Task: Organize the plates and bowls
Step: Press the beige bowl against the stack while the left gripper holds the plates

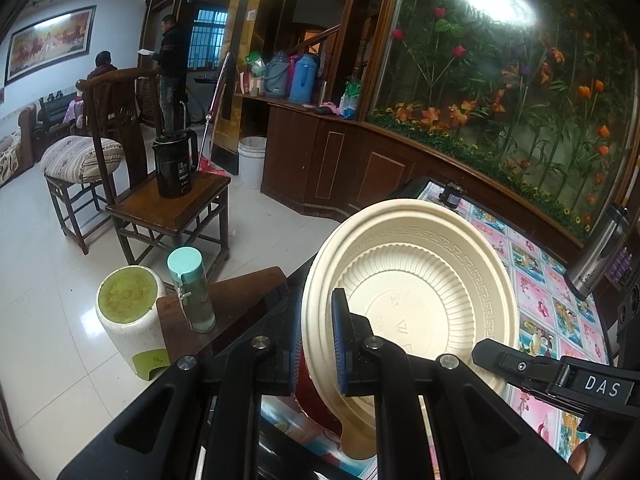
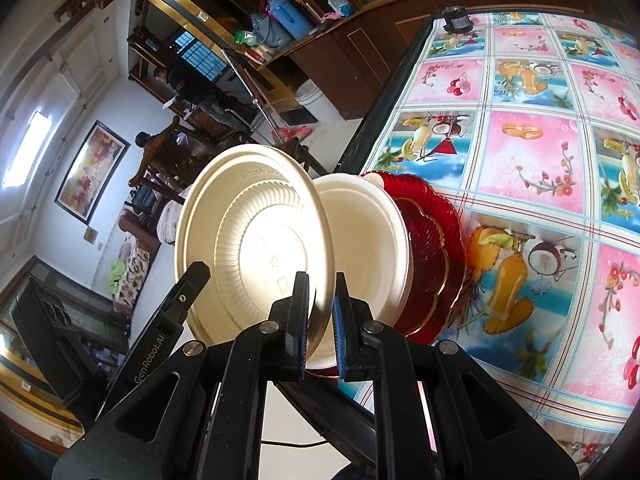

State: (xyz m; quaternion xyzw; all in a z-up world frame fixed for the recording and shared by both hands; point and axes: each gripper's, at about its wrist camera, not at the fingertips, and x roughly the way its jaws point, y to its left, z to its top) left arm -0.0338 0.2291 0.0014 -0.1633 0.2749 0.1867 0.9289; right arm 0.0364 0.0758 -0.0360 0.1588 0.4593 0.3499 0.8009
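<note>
A cream plastic plate [image 1: 420,280] with a ribbed underside stands on edge, held up over the table's left edge. My left gripper [image 1: 316,344] is shut on its rim. The same plate [image 2: 256,248] shows in the right wrist view, where my right gripper [image 2: 322,328] is shut on its rim too. Behind it lie a cream bowl [image 2: 368,240] and, under that, a red glass plate with a gold rim [image 2: 432,248] on the table. The other gripper's tip shows in each view, on the right in the left wrist view [image 1: 560,376] and on the left in the right wrist view [image 2: 176,312].
The table has a bright fruit-pattern cloth [image 2: 520,140]. A steel flask [image 1: 600,256] stands at its far right and a small dark object [image 2: 456,20] at the far corner. Beside the table are a stool with a bottle [image 1: 192,288], a white round stool [image 1: 128,312] and wooden chairs [image 1: 168,204].
</note>
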